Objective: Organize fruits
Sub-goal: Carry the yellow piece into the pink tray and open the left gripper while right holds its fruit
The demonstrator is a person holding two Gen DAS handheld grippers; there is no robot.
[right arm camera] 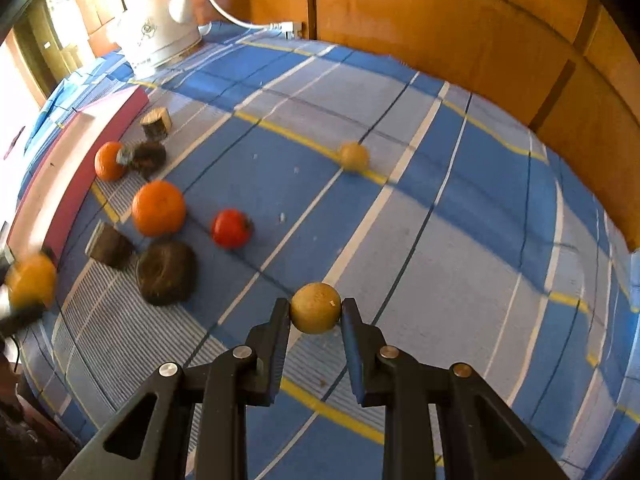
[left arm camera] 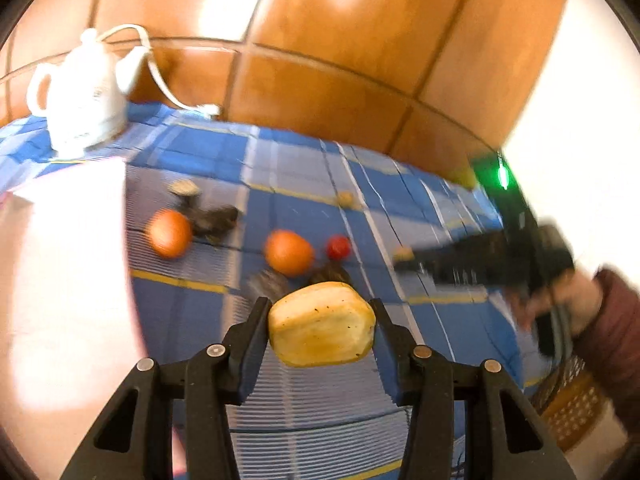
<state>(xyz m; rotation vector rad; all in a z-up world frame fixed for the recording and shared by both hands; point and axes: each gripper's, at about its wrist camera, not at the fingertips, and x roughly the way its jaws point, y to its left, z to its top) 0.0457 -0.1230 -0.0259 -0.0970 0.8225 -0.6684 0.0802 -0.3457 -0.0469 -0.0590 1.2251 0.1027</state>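
Observation:
My left gripper (left arm camera: 321,306) is shut on a peeled yellow fruit chunk (left arm camera: 322,324) and holds it above the blue checked cloth. My right gripper (right arm camera: 316,305) is shut on a small round tan fruit (right arm camera: 316,308). On the cloth lie two oranges (right arm camera: 159,208) (right arm camera: 109,161), a red tomato (right arm camera: 231,229), another small tan fruit (right arm camera: 353,156) and several dark brown pieces (right arm camera: 166,272). In the left wrist view the oranges (left arm camera: 289,252) (left arm camera: 169,233) and the tomato (left arm camera: 338,247) lie beyond the chunk. The right gripper (left arm camera: 404,260) shows there blurred at the right.
A white electric kettle (right arm camera: 158,32) with its cord stands at the back left of the table (right arm camera: 460,240). A pink-edged white box (right arm camera: 76,148) lies along the left. Wooden wall panels (right arm camera: 440,20) close the back. The left gripper with its yellow chunk (right arm camera: 30,280) shows blurred at the left edge.

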